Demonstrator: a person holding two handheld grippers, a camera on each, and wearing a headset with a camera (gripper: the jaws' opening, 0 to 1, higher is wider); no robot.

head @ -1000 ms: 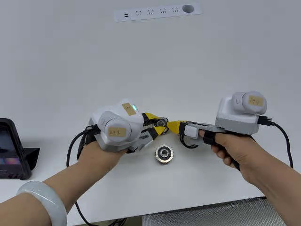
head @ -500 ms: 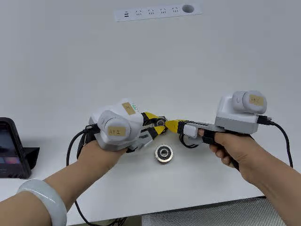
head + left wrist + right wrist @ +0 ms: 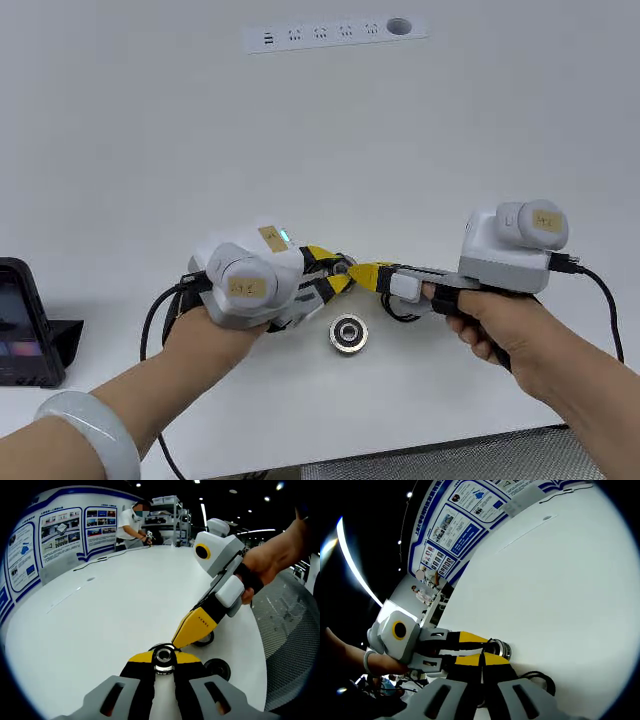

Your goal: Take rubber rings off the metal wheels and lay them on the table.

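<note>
My left gripper (image 3: 335, 272) (image 3: 162, 661) is shut on a small metal wheel (image 3: 343, 266) (image 3: 164, 658) (image 3: 500, 649), held just above the white table (image 3: 300, 150). My right gripper (image 3: 368, 272) (image 3: 482, 658) comes in from the right. Its yellow tips are pressed together at the wheel's rim, where the black rubber ring sits. A second metal wheel (image 3: 348, 333) (image 3: 218, 668) with a dark ring lies flat on the table below the grippers. A loose black rubber ring (image 3: 399, 306) (image 3: 204, 640) (image 3: 540, 680) lies on the table under the right gripper.
A white power strip (image 3: 335, 30) lies at the table's far side. A dark screen on a stand (image 3: 22, 320) stands at the left edge. Cables trail from both grippers (image 3: 160, 305). The table's front edge (image 3: 400, 445) runs close to the person's arms.
Both grippers stay joined at the held wheel with almost no movement. The whole picture has shifted slightly as the head camera moved.
</note>
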